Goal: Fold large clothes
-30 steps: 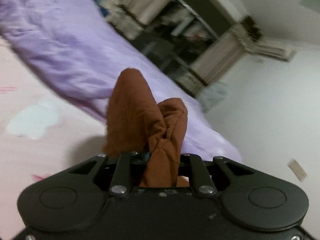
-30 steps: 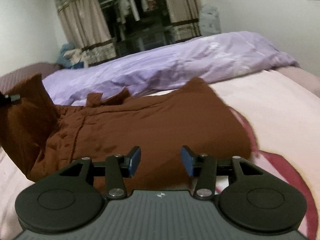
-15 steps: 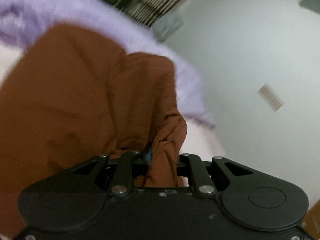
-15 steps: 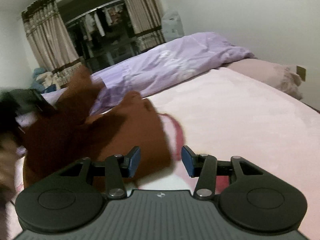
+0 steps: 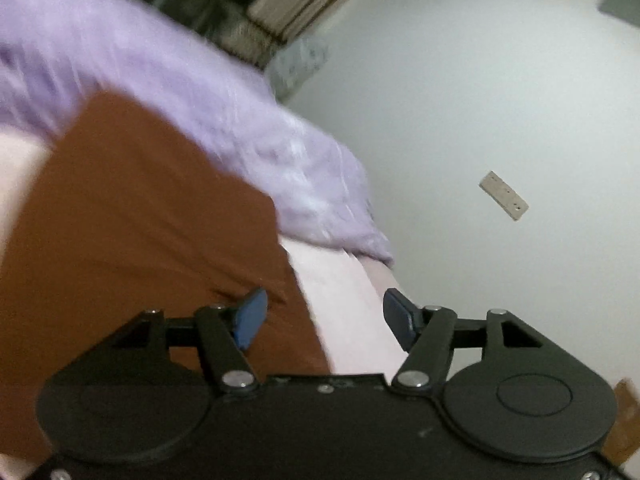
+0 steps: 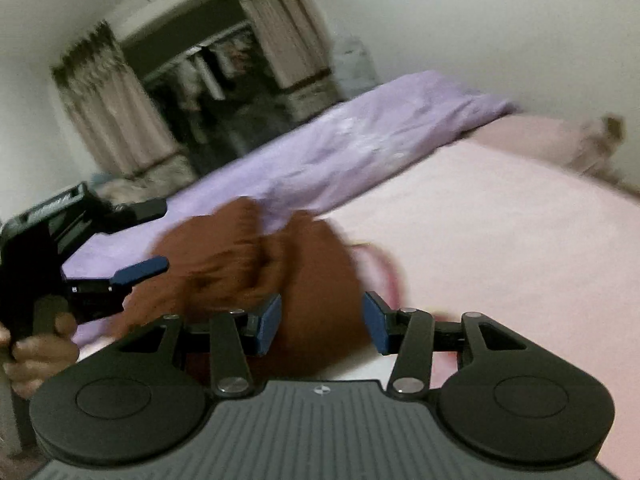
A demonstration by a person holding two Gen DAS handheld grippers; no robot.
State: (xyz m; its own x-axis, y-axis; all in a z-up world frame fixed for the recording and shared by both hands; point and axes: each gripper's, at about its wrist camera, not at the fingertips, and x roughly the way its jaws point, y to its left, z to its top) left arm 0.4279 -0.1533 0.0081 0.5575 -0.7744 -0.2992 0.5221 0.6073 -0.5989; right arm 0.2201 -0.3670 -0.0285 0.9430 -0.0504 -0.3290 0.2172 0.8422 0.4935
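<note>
A rust-brown garment [image 5: 132, 240] lies bunched on the pink bed sheet [image 5: 344, 300]; it also shows in the right wrist view [image 6: 256, 264], motion-blurred. My left gripper [image 5: 324, 320] is open and empty, just above the garment's right edge. It is seen from the side in the right wrist view [image 6: 148, 240], jaws apart, held by a hand at the garment's left. My right gripper [image 6: 320, 320] is open and empty, just in front of the garment.
A purple duvet [image 6: 320, 148] lies along the far side of the bed. A pink pillow [image 6: 552, 140] sits at the far right. Curtains and an open wardrobe [image 6: 208, 80] stand behind the bed. A white wall [image 5: 500, 100] is on the right.
My left gripper carried the garment's end over the rest of it, then opened and let go. The garment now lies in a more compact heap. My right gripper stayed open and turned right.
</note>
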